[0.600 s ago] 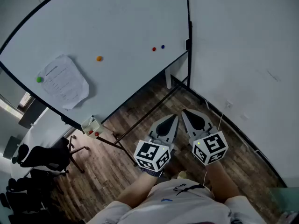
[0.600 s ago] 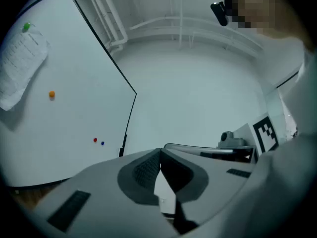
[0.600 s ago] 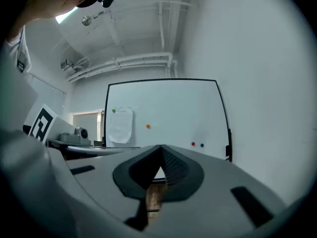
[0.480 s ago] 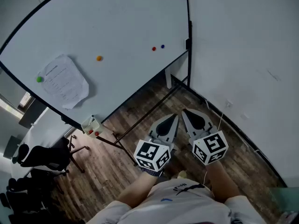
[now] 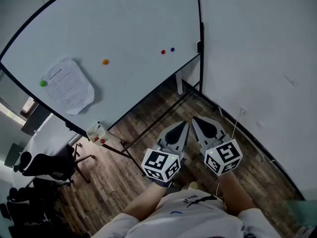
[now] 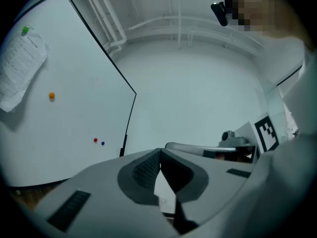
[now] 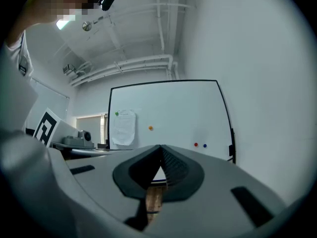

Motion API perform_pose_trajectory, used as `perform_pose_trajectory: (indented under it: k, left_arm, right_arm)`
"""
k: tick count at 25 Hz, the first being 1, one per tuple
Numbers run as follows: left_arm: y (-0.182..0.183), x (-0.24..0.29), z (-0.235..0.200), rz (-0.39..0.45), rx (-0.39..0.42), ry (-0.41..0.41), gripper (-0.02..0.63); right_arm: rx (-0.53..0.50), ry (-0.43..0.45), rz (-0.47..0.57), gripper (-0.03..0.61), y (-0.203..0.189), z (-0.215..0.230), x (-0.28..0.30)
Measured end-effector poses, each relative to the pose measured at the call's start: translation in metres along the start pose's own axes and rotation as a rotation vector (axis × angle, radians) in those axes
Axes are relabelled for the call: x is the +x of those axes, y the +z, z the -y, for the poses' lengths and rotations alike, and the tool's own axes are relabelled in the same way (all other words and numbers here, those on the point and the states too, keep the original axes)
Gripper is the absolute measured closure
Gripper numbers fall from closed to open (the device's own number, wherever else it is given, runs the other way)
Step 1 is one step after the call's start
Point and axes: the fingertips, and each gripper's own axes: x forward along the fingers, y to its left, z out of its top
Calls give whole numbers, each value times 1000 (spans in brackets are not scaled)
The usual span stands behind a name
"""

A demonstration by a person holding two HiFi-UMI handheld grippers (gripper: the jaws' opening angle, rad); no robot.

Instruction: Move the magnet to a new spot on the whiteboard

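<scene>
Left gripper (image 5: pixel 184 125), right gripper (image 5: pixel 194 118) — both closed, empty.
Whiteboard (image 5: pixel 129 24) well apart from them; bare board surrounds the orange magnet (image 5: pixel 105 62).

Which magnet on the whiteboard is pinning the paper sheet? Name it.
The green magnet, on the paper sheet's upper corner. The orange magnet, red magnet and blue magnet sit on bare whiteboard.

Head camera looks steeply down, claw cameras level; all share the far whiteboard (image 5: pixel 133 29).
</scene>
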Motion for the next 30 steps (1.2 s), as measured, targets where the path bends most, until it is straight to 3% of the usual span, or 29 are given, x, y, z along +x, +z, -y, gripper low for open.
perform_pose_trajectory:
  k: [17,23,30]
  left_arm:
    - [-5,20,-28,-1,-4,13,601]
    - [-2,45,-61,-5,3,4,602]
    - [11,88,-129,-11,28,1,601]
  right_arm:
    - [18,-5,-10,565,-12,16,27]
    - [11,-20,-11,565,-11,33,64]
    - [20,-39,-12,565,-12,62,138]
